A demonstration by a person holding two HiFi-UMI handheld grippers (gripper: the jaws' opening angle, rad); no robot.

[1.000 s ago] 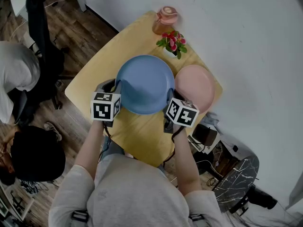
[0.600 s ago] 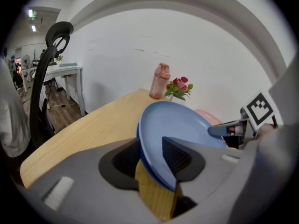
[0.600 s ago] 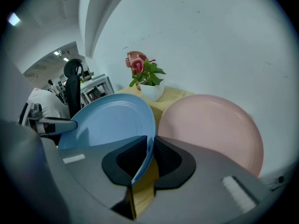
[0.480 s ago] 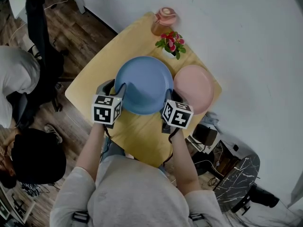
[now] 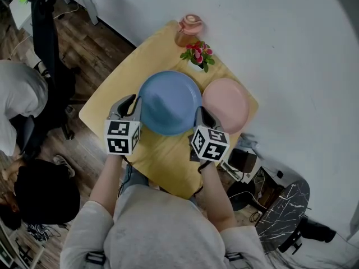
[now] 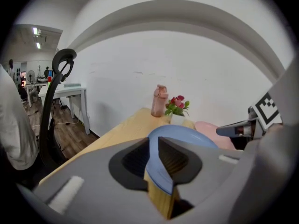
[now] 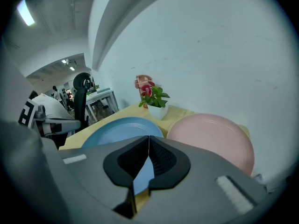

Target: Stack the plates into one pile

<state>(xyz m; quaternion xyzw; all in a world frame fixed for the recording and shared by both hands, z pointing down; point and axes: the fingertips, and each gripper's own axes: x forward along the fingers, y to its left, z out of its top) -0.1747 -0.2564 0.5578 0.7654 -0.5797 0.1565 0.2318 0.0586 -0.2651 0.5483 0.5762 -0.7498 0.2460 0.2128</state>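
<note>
A blue plate [image 5: 168, 102] hangs a little above the yellow table [image 5: 162, 161], held by its rim at both sides. My left gripper [image 5: 134, 102] grips the plate's left edge; its jaws have just been closing, and the rim [image 6: 161, 181] sits pinched between them. At the plate's right edge my right gripper [image 5: 201, 115] is shut on the rim [image 7: 140, 176]. A pink plate [image 5: 227, 104] lies flat on the table just right of the blue one, and it also shows in the right gripper view [image 7: 215, 139].
A potted plant with red flowers [image 5: 196, 55] and a pink bottle [image 5: 188, 28] stand at the table's far edge by the white wall. A black office chair [image 5: 45, 38] and two people [image 5: 17, 100] are at the left. Cluttered floor lies at the right.
Both grippers have risen with the blue plate between them, and it now hangs off the table. The pink plate has not moved.
</note>
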